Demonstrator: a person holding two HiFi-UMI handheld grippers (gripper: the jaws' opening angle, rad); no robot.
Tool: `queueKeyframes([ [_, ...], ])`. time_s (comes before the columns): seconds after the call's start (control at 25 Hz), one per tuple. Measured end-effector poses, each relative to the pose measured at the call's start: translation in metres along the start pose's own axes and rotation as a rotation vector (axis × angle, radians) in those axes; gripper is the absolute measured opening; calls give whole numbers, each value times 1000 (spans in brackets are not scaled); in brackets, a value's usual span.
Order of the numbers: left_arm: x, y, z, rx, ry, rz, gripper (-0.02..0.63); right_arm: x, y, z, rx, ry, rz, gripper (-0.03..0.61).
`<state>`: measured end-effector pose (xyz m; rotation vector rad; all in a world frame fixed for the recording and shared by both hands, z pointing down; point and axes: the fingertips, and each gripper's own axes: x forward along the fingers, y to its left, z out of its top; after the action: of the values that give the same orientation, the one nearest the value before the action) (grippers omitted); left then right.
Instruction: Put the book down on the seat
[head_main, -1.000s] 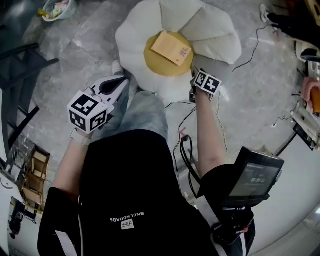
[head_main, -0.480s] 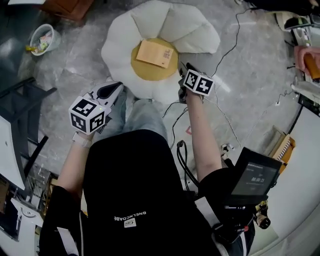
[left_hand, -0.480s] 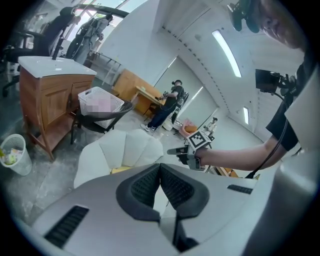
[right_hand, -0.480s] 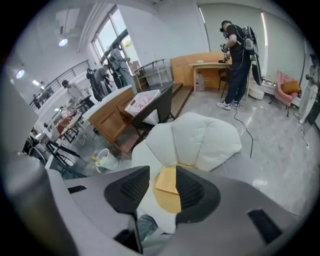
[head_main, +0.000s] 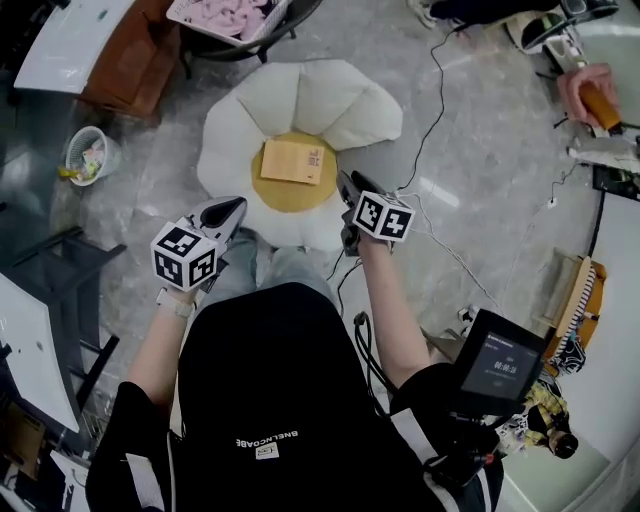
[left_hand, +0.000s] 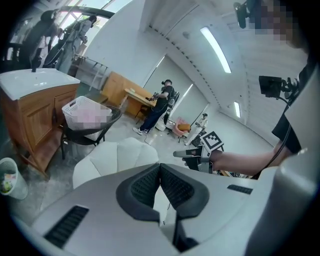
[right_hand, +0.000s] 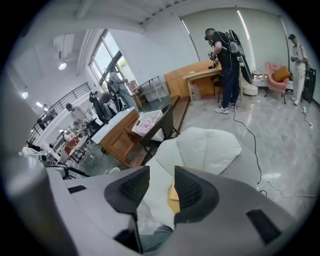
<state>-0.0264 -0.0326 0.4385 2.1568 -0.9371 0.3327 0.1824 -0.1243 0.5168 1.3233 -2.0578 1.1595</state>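
Book (head_main: 292, 161) lies flat on seat's (head_main: 250, 105) centre, steady there.
Right gripper (head_main: 347, 185) jaws apart, empty; left gripper (head_main: 228, 209) jaws closed, idle.

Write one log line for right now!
book: flat on seat | left tongs: shut, empty | right tongs: open, empty

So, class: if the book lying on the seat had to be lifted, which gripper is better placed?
Right. The right gripper is nearer the book, with its jaws apart and pointing at the yellow centre of the seat. The left gripper has its jaws together.
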Motion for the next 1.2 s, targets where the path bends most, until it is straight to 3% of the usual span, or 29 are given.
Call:
queueKeyframes([
  [0.4, 10, -49, 55, 74, -18, -27, 14, -70, 25, 33, 2, -83, 34, 166],
  [0.8, -1, -75, 98, 89, -75, -16, 14, -132, 54, 66, 3, -162, 81, 166],
  [0.96, -10, -97, 109, 106, -92, -30, 14, -162, 71, 64, 15, -193, 122, 166],
  [1.2, -7, -142, 150, 161, -128, -42, 14, -204, 95, 92, -37, -245, 214, 166],
])
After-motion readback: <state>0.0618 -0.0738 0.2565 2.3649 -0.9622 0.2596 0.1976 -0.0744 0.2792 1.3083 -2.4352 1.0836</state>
